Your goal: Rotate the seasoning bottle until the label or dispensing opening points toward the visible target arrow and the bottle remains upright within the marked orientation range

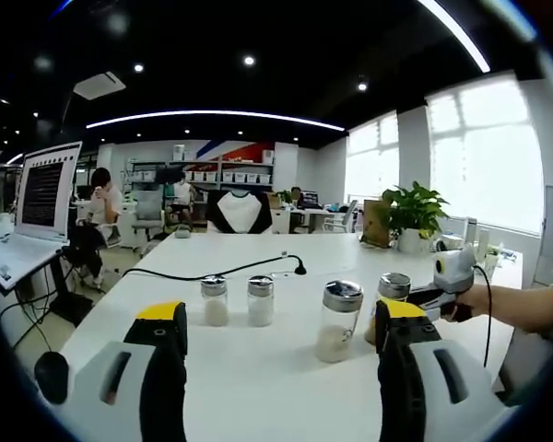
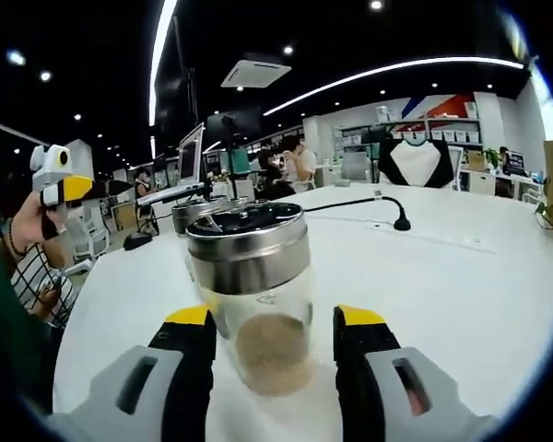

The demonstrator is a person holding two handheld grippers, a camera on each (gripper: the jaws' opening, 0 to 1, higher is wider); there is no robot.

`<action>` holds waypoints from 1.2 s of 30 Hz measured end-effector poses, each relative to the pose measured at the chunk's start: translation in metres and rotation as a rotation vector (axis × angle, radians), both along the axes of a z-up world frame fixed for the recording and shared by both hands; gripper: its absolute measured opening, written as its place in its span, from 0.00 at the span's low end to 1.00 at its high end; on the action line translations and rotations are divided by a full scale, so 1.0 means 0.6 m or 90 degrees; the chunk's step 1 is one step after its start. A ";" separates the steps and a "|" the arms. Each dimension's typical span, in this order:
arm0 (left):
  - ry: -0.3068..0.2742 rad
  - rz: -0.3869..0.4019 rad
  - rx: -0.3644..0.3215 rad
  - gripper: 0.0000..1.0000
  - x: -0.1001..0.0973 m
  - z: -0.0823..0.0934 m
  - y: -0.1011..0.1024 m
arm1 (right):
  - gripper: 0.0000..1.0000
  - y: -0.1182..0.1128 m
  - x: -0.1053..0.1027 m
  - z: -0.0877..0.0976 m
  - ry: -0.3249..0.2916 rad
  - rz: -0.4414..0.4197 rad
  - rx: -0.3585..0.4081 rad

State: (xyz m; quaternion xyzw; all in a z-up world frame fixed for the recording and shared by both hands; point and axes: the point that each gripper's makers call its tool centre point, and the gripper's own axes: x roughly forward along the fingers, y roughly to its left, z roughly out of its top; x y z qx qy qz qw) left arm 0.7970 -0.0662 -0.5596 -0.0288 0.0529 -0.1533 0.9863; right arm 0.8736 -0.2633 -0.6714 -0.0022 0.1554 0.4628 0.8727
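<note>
The seasoning bottle (image 2: 258,295), clear glass with a ribbed steel cap and pale powder in its base, stands upright on the white desk (image 2: 461,276) between my right gripper (image 2: 275,350) fingers; they sit just beside its walls, though I can't tell whether they touch. My left gripper (image 1: 281,359) fingers are spread wide over bare desk. Beyond them stand three more glass shakers (image 1: 260,299), then a black cable (image 1: 212,273), and a potted plant (image 1: 413,214) farthest back.

The room is brightly lit by long white ceiling light strips (image 1: 217,116) and big bright windows (image 1: 484,152); the white table top (image 1: 258,368) shines softly; edges are bent round; far things look a little blurry.
</note>
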 end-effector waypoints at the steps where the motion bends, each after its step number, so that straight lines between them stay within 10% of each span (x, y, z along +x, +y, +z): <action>1: -0.004 0.003 -0.003 0.88 0.000 0.002 0.001 | 0.51 0.001 -0.005 0.005 0.004 -0.002 0.010; 28: 0.013 -0.004 -0.008 0.88 -0.001 -0.011 0.001 | 0.50 -0.009 0.004 0.029 -0.007 -0.375 0.014; 36: 0.018 0.000 -0.007 0.88 -0.003 -0.014 0.004 | 0.48 -0.008 0.013 0.029 -0.010 -0.390 0.000</action>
